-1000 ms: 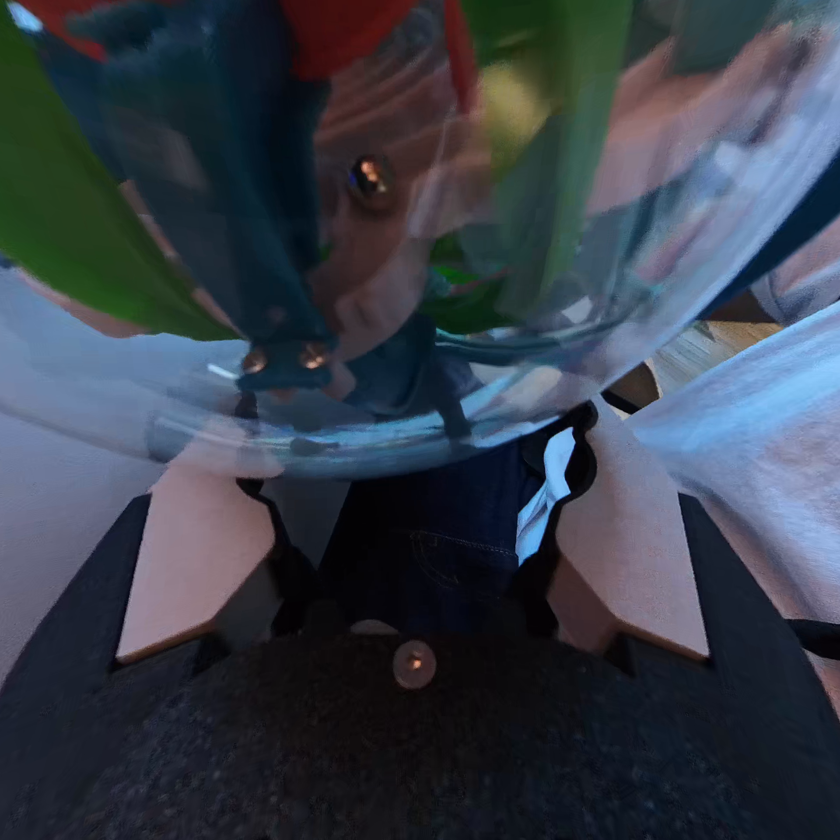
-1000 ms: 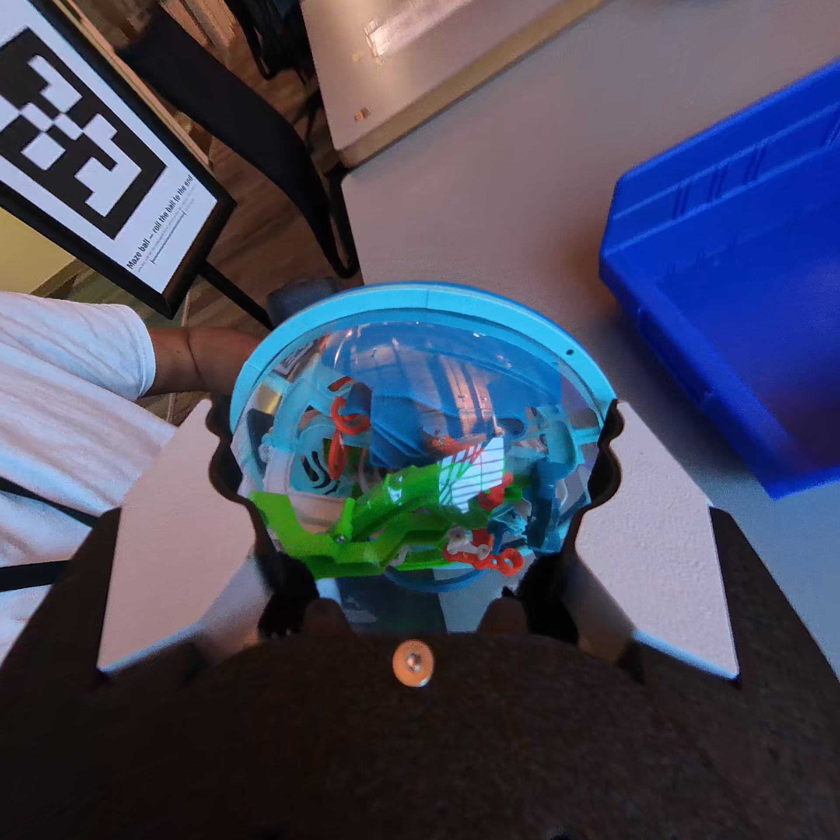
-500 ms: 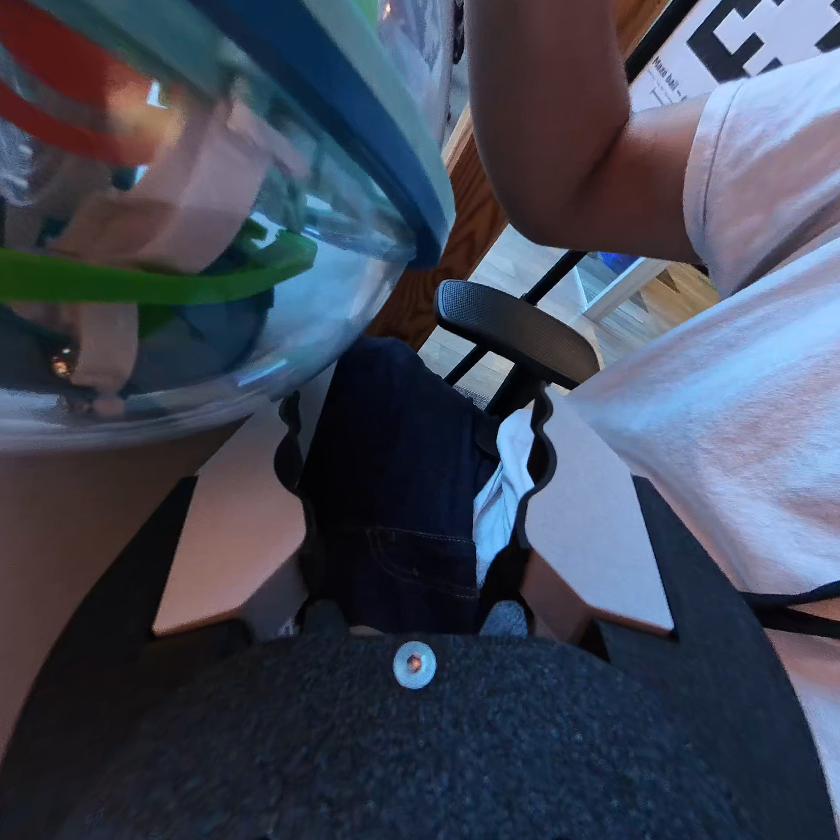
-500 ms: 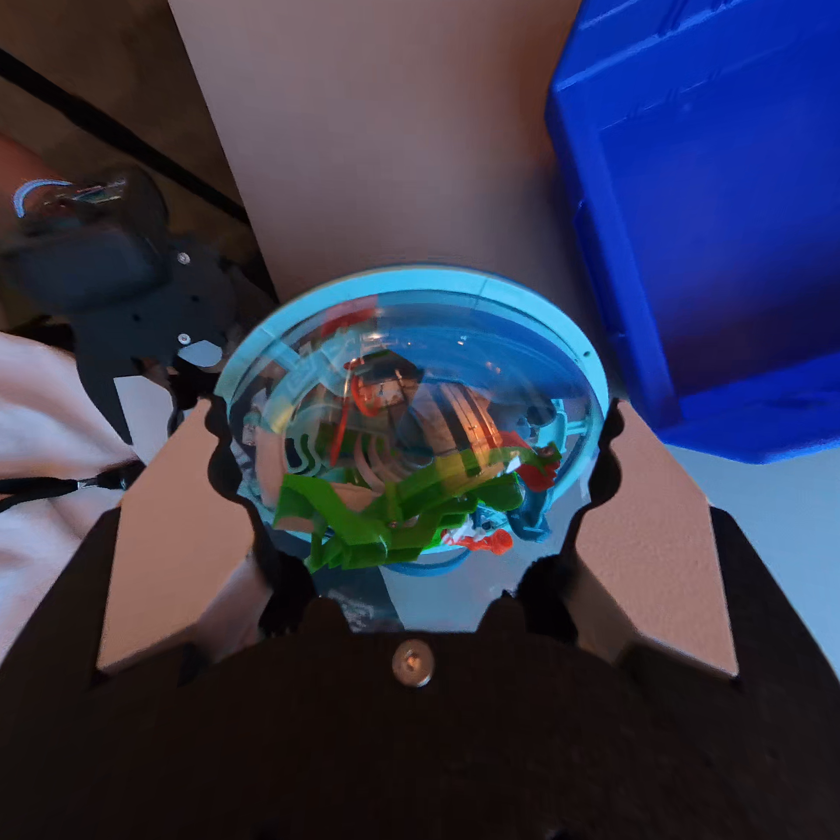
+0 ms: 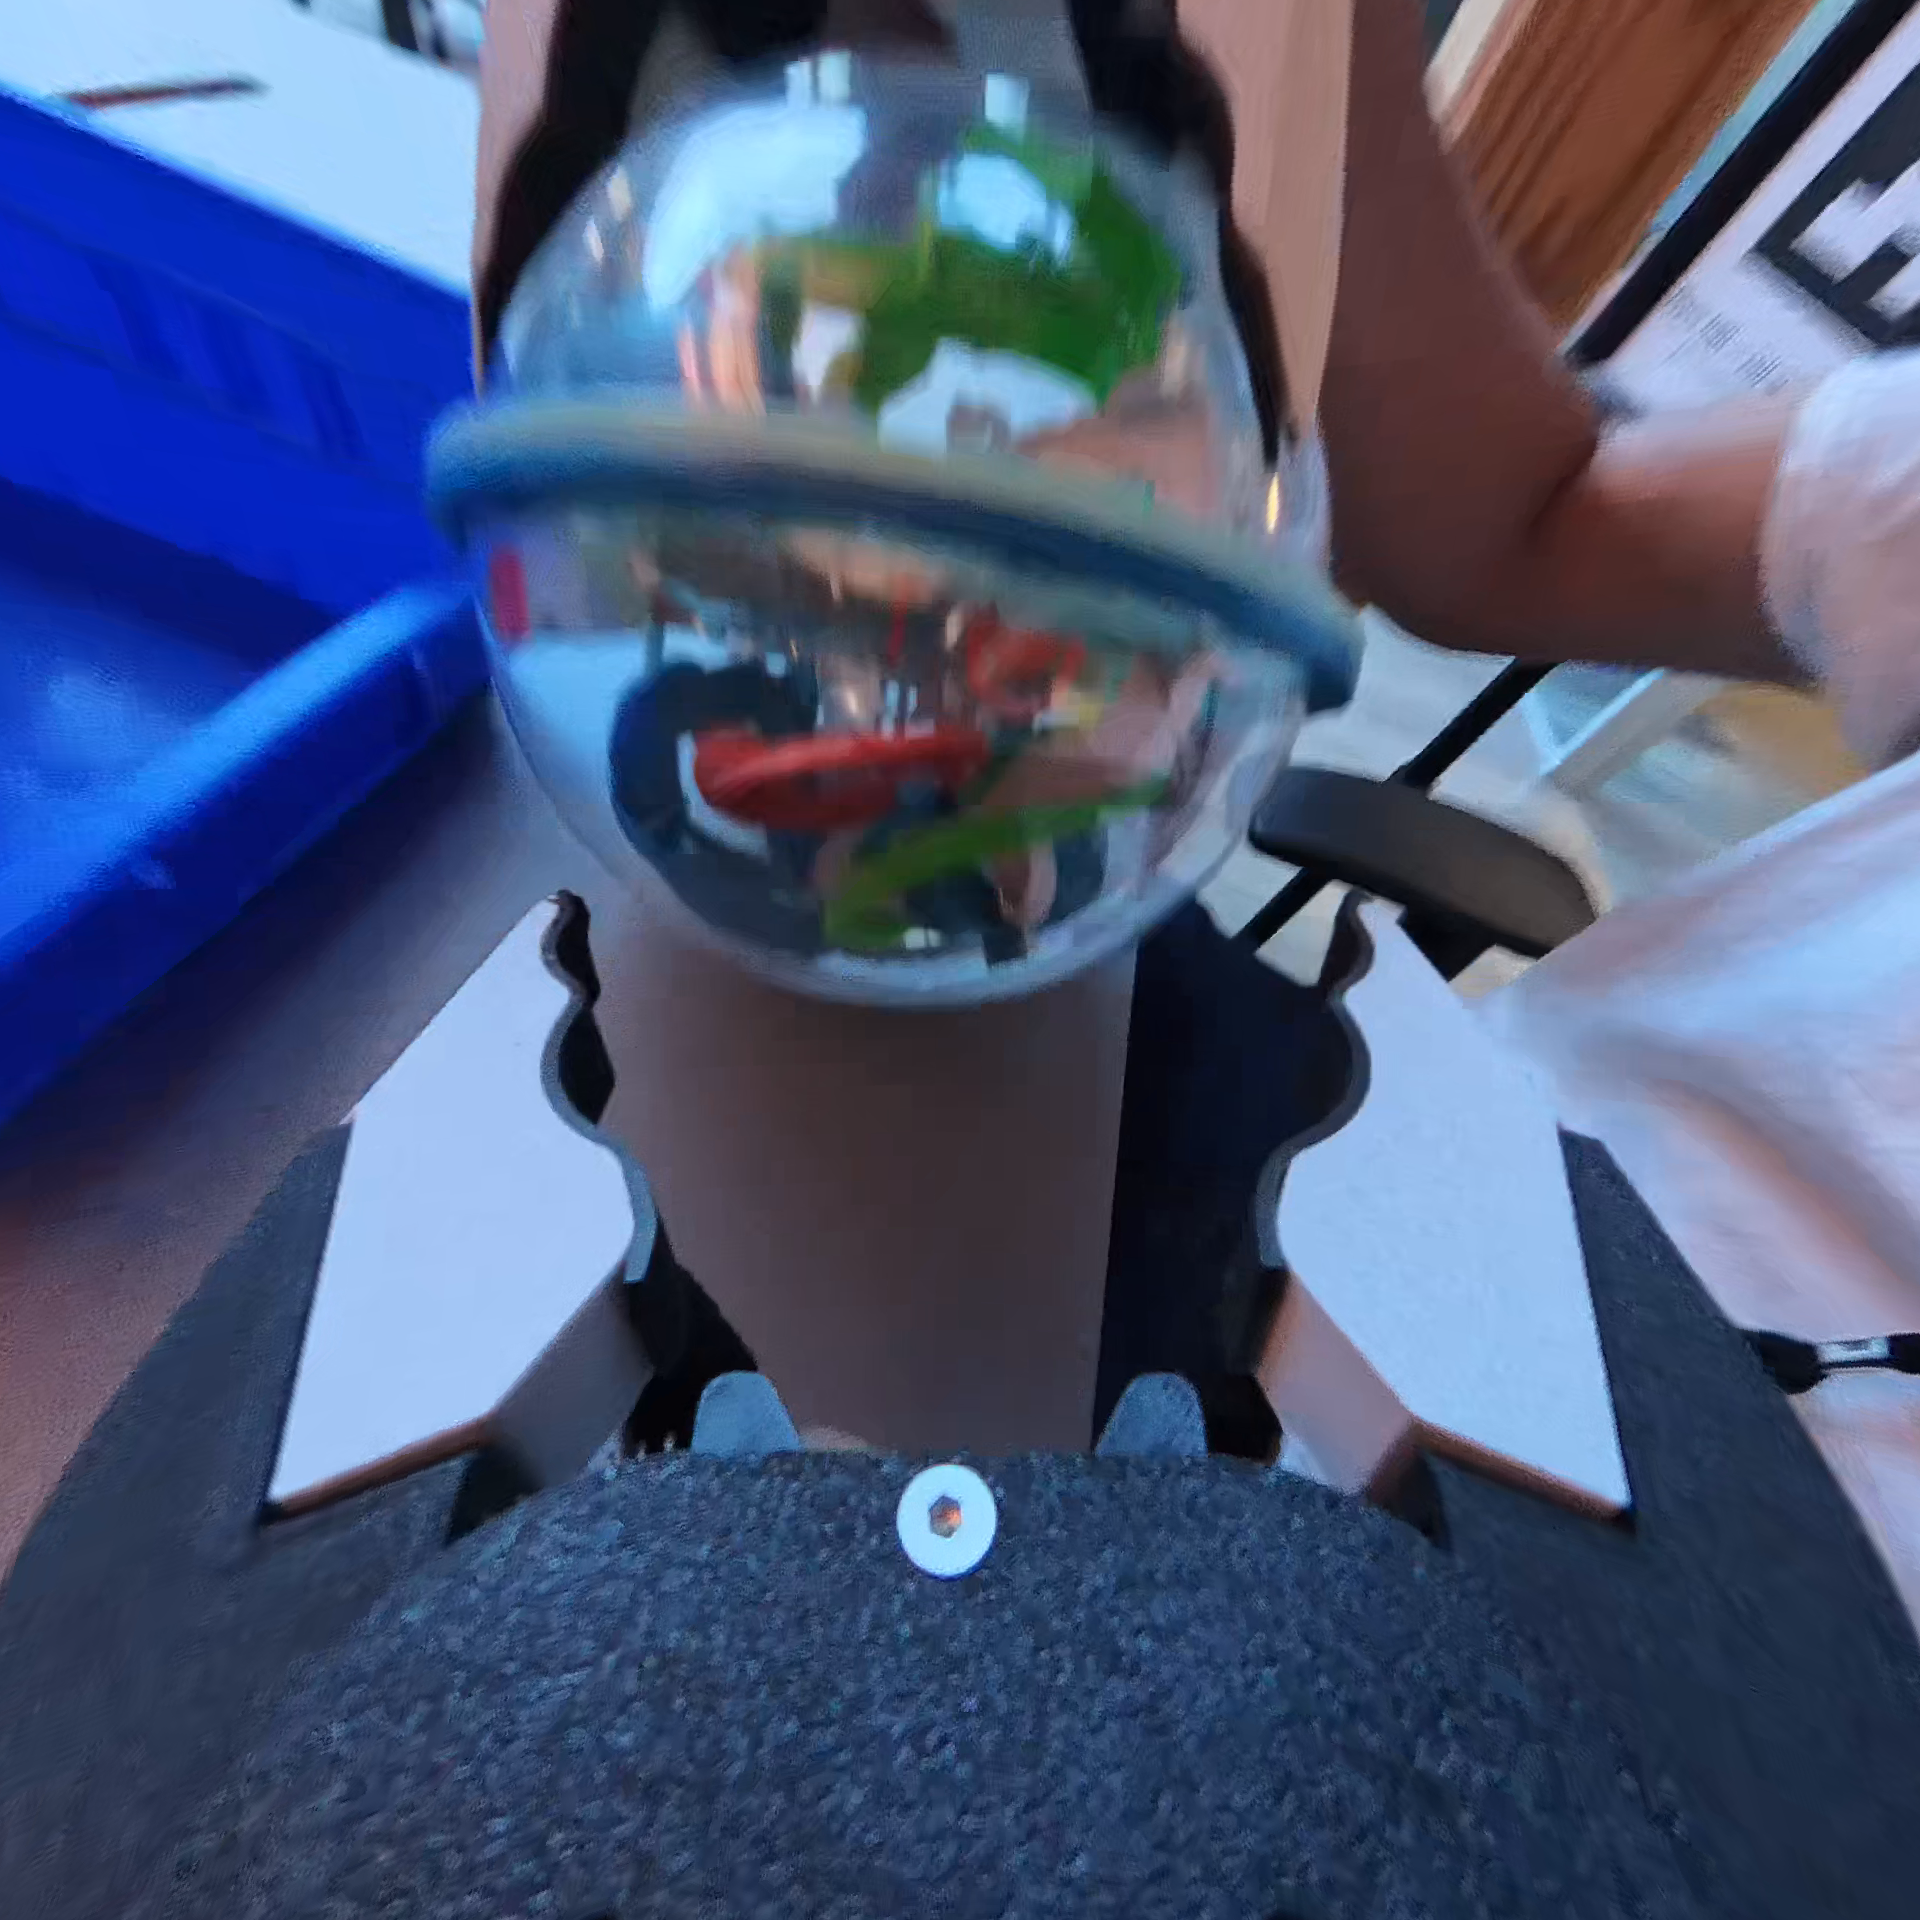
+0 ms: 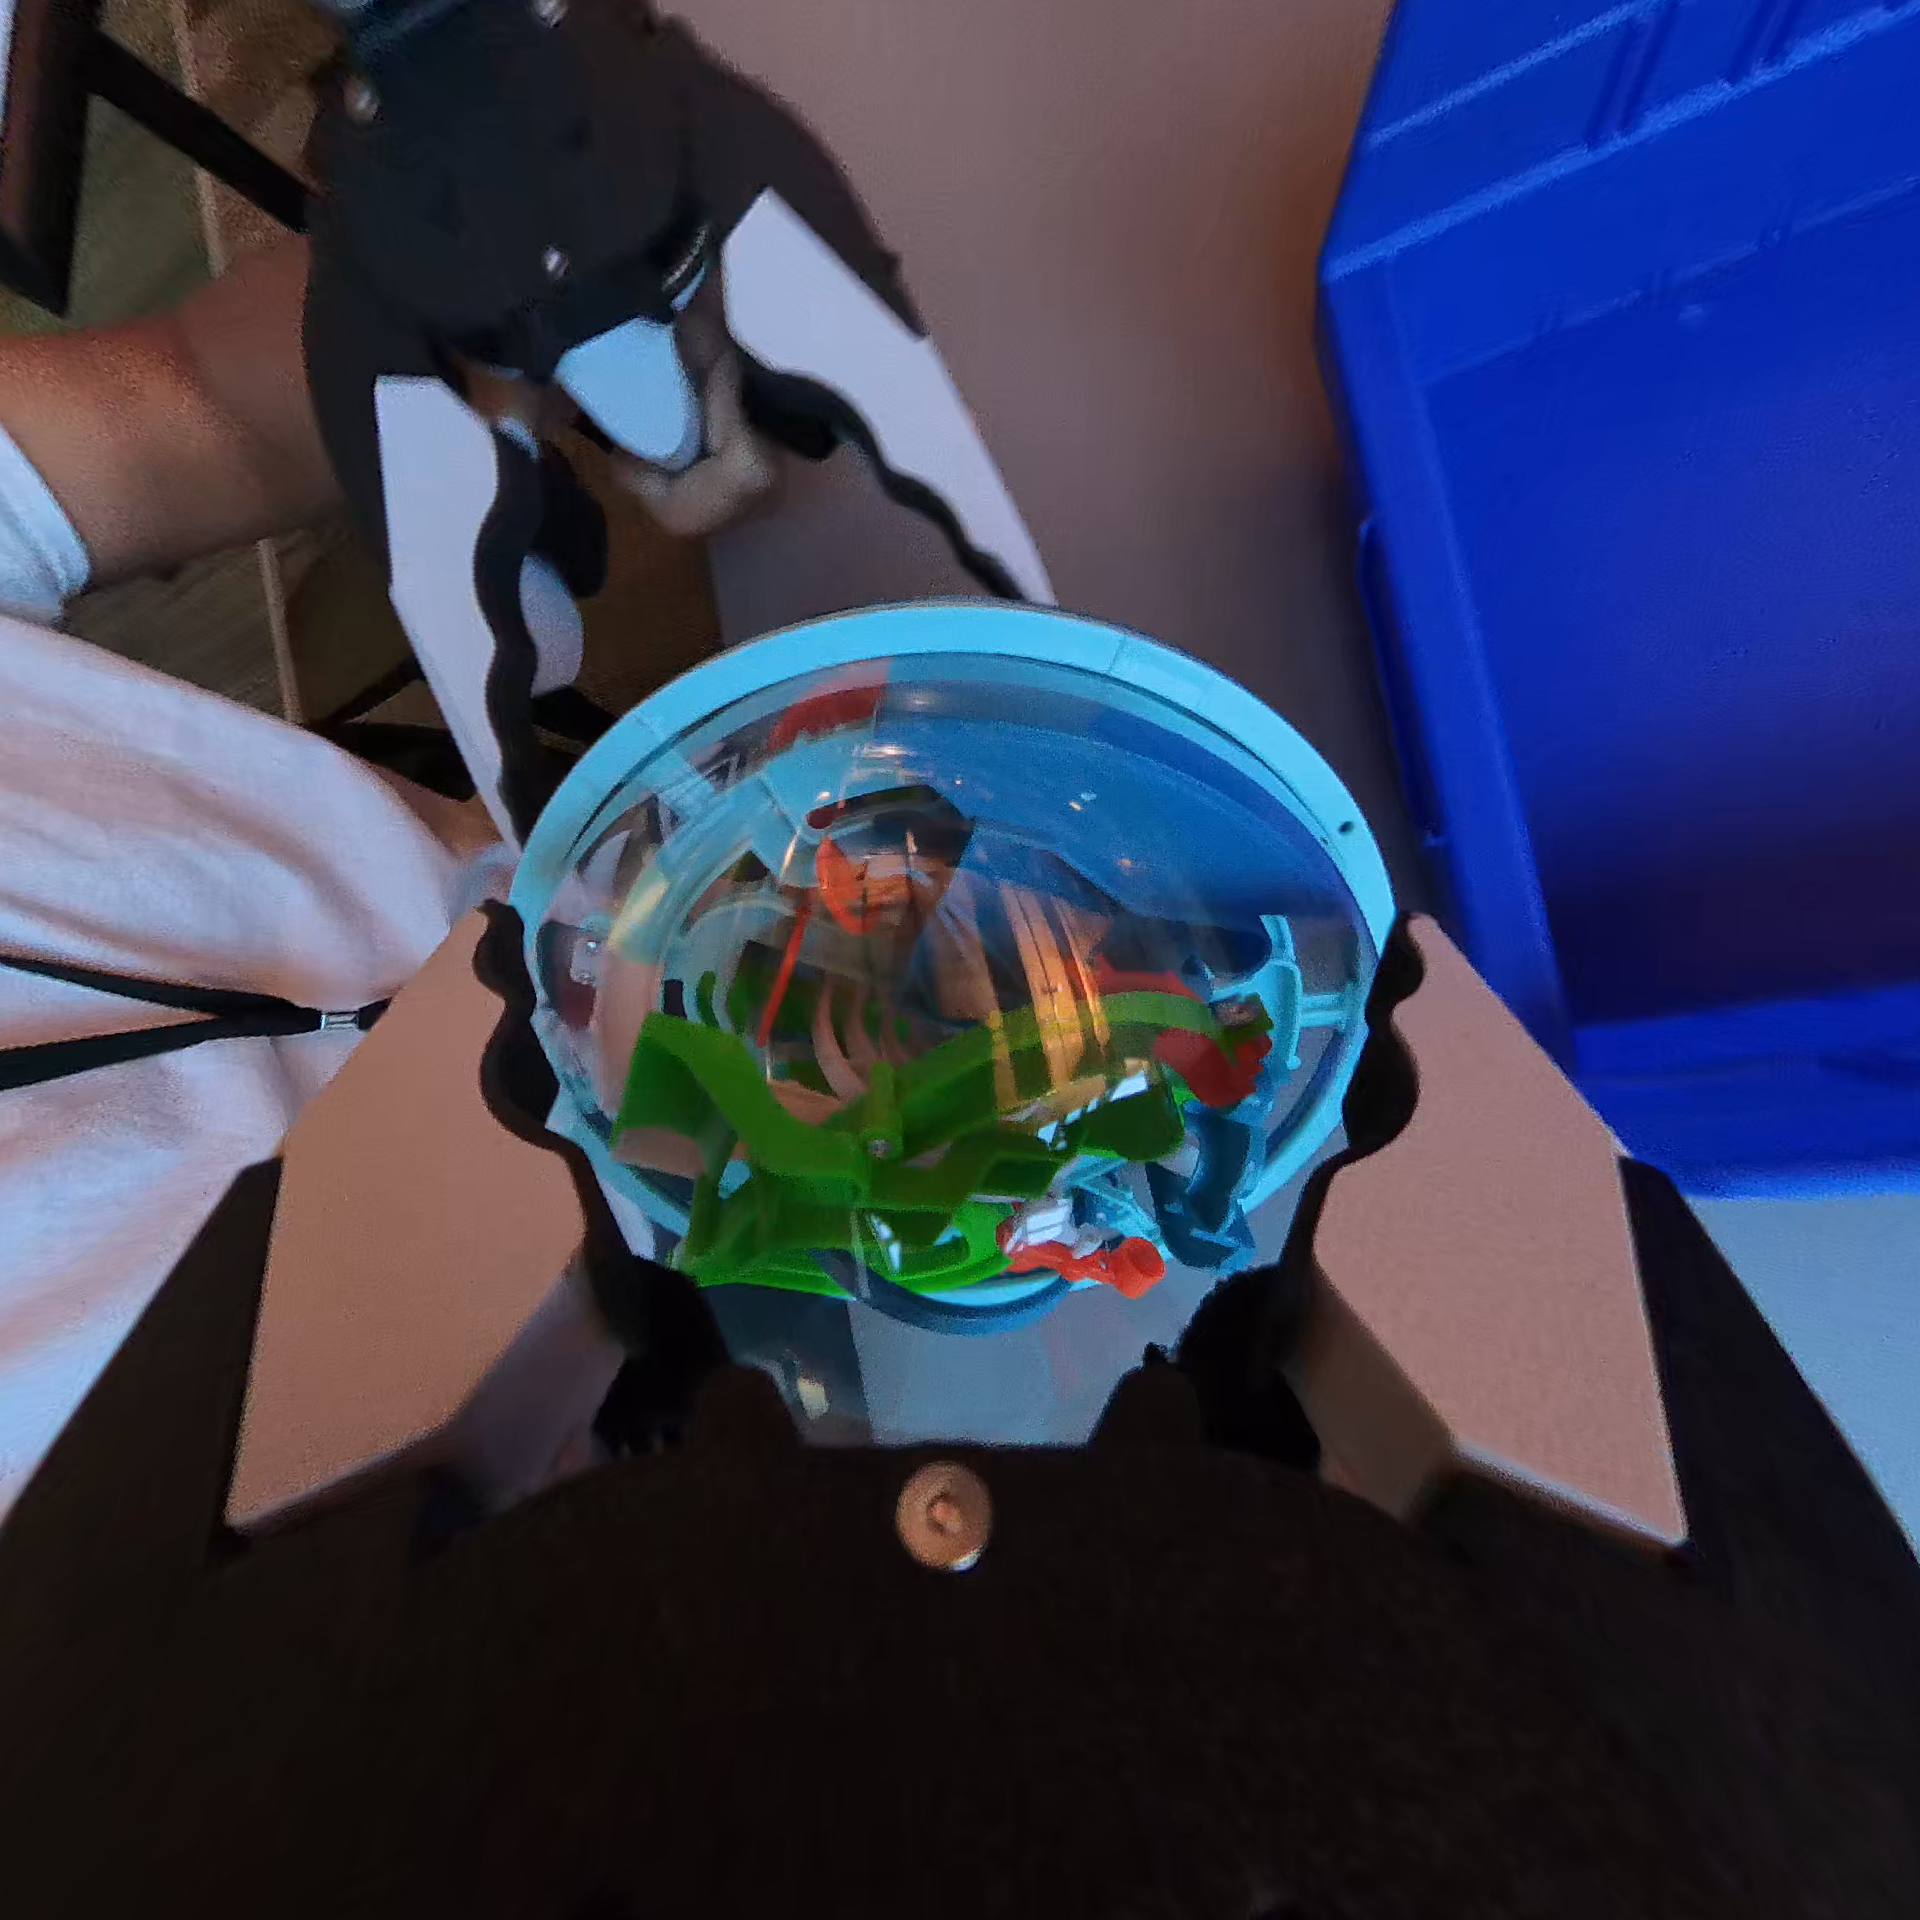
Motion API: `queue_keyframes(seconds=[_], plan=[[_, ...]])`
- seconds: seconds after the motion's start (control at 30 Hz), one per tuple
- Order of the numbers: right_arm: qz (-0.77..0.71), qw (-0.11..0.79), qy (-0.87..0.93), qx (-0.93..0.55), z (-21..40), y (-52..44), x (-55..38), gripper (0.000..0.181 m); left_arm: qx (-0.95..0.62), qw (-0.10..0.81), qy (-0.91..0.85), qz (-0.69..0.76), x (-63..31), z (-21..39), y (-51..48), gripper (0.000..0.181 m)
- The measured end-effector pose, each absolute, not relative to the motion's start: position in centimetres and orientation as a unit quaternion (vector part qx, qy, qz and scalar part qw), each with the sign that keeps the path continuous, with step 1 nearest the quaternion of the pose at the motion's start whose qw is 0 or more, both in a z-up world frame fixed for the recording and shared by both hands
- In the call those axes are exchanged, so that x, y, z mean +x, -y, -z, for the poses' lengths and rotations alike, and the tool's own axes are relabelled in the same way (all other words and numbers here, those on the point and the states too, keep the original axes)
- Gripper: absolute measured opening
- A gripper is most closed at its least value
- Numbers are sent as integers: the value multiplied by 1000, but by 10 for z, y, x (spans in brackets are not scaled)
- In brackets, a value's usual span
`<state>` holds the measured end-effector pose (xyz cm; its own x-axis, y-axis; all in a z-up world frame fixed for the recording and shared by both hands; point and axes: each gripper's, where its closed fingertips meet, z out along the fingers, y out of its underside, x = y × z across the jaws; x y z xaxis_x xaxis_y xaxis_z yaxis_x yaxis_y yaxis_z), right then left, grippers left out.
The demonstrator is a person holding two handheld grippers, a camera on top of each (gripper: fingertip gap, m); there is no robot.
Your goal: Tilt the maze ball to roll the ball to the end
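The maze ball [image 6: 945, 987] is a clear sphere with a light blue equator ring and green, red and blue tracks inside. My right gripper [image 6: 945, 935] is shut on it, one finger on each side, and holds it above the table edge. In the left wrist view the maze ball [image 5: 883, 520] hangs in front, blurred, with the right gripper's fingers [image 5: 499, 156] coming down around it. My left gripper [image 5: 956, 956] is open and empty just below and short of the ball; it also shows in the right wrist view [image 6: 623, 416]. I cannot make out the small ball inside.
A blue bin [image 6: 1662, 623] stands on the table [image 6: 1091, 312] right beside the ball; it also shows in the left wrist view [image 5: 156, 623]. A person's arm [image 5: 1507, 468], a black chair armrest [image 5: 1423, 862] and a marker sign [image 5: 1818, 260] lie past the table edge.
My left gripper has backed away from the ball, swung toward the table and opened wider. My right gripper has tilted downward with the ball still in it.
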<state>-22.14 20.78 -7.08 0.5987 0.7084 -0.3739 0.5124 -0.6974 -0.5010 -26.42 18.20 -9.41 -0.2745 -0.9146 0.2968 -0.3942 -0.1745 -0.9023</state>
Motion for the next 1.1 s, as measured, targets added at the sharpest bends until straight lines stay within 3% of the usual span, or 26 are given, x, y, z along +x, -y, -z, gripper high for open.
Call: queue_keyframes(seconds=[0.2,0.4,0.57,0.63,0.7,0.93,0.97,1.1], plan=[[-340,188,355,-850,67,-215,-224,150,-479,310,-631,526,-238,47,-208,131],[-394,229,347,-819,60,-215,-210,145,-460,262,-638,559,-221,49,-204,122],[-367,422,262,-786,41,-203,-150,145,-475,258,-631,557,-220,50,-210,120],[-348,522,227,-745,42,-182,-125,130,-484,256,-623,558,-218,52,-212,120],[-332,553,201,-737,59,-156,-111,126,-496,251,-619,555,-216,56,-213,120],[-223,521,211,-796,129,-148,-125,143,-503,234,-612,564,-206,63,-209,118],[-221,526,216,-792,128,-155,-128,156,-503,231,-610,567,-204,63,-208,119],[-255,533,250,-767,121,-163,-153,154,-501,227,-609,571,-199,66,-205,126]])
